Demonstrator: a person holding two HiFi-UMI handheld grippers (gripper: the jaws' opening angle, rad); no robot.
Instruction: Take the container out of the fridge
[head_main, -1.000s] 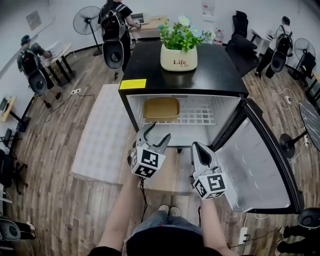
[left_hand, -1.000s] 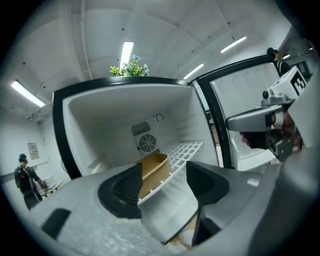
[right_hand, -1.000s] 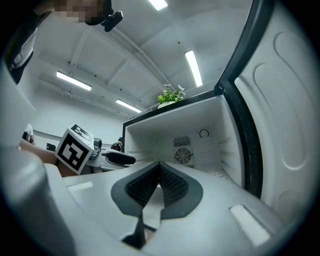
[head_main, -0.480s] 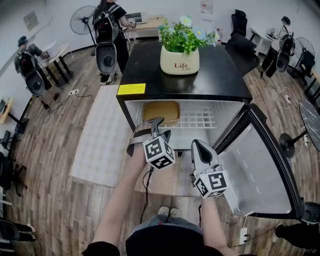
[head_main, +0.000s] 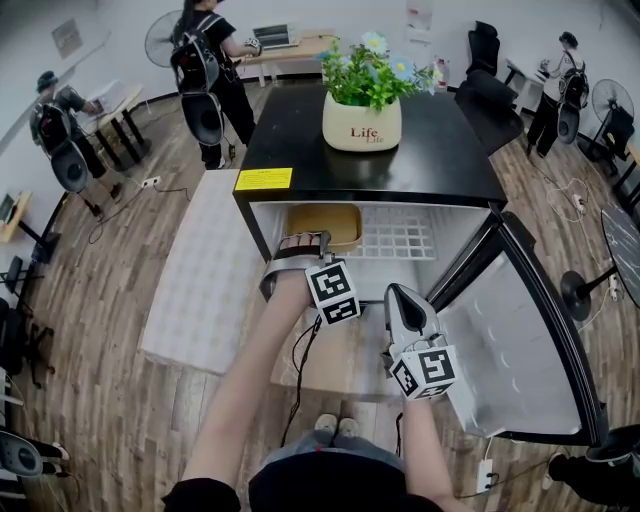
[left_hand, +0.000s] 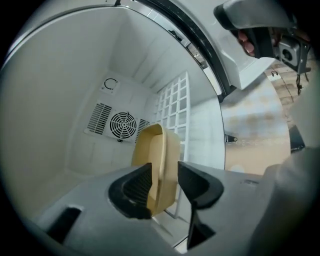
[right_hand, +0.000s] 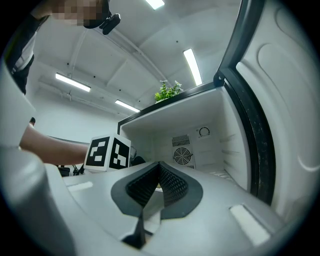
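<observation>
Head view: the right claw (head_main: 396, 296) hangs nearest me, outside the fridge (head_main: 430, 165) and beside its open door (head_main: 510, 340). Its jaws are pressed together on nothing. Farther in, the left claw (left_hand: 164, 176) is inside the compartment, jaws narrowly apart and astride the near wall of the tan container (left_hand: 160, 150). I cannot confirm pad contact. The container rests on the wire shelf (head_main: 400, 232), at the far left inside the fridge. Judgement: the door stands open and the claw is positioned. What is left is a firm grip and drawing the container out.
</observation>
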